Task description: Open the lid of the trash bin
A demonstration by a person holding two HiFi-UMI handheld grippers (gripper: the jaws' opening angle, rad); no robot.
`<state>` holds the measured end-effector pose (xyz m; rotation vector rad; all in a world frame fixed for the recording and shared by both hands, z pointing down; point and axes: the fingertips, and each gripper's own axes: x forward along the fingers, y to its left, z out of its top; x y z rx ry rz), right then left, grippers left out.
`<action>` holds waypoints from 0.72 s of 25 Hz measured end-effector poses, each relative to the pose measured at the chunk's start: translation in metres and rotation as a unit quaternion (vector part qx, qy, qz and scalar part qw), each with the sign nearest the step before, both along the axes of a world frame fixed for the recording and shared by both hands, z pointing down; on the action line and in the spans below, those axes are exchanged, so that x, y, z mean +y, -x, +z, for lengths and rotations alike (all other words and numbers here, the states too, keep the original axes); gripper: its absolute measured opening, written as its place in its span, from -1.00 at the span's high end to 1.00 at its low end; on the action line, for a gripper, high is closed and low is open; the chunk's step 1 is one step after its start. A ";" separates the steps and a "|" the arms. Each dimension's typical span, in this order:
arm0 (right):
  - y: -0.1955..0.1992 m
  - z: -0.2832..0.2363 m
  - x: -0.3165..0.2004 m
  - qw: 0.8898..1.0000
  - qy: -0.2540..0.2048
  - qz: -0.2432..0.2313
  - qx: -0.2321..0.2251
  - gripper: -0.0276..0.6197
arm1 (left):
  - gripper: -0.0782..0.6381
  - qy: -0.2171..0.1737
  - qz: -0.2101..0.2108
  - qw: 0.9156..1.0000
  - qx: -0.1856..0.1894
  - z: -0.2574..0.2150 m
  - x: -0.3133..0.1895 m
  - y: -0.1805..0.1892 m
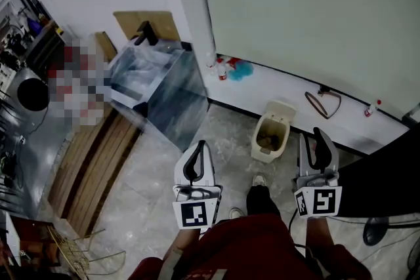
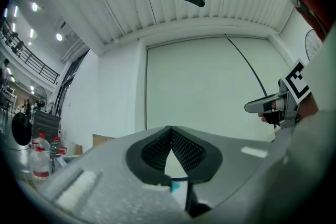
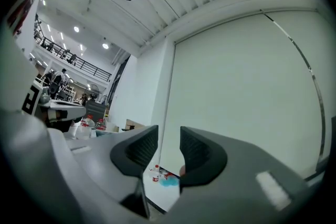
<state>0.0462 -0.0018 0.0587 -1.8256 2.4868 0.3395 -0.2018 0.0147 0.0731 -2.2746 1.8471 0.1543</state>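
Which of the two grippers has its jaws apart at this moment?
The right gripper: its jaws stand apart with a clear gap and nothing between them. The left gripper differs, since its jaws meet at the tips.

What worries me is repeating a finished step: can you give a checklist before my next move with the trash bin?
1. The lid of the trash bin is up: ok, it stands behind the opening.
2. The left hand-held gripper is empty: ok, jaws together, nothing between.
3. The right hand-held gripper is empty: ok, jaws apart, nothing between.
4. Both are clear of the bin: ok, neither touches it.
5. Bin contents: cannot tell, something brownish.
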 end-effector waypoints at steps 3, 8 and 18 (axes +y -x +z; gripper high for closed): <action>0.000 0.005 0.000 1.000 0.006 -0.001 -0.001 0.58 | 0.77 0.005 -0.003 1.000 0.000 0.004 -0.002 -0.002; -0.002 0.006 0.001 1.000 0.006 0.008 0.002 0.87 | 0.77 0.009 -0.003 1.000 0.005 0.005 -0.001 -0.004; 0.001 0.008 0.005 1.000 0.011 0.001 0.015 0.92 | 0.77 0.004 0.002 1.000 0.005 0.001 0.003 -0.009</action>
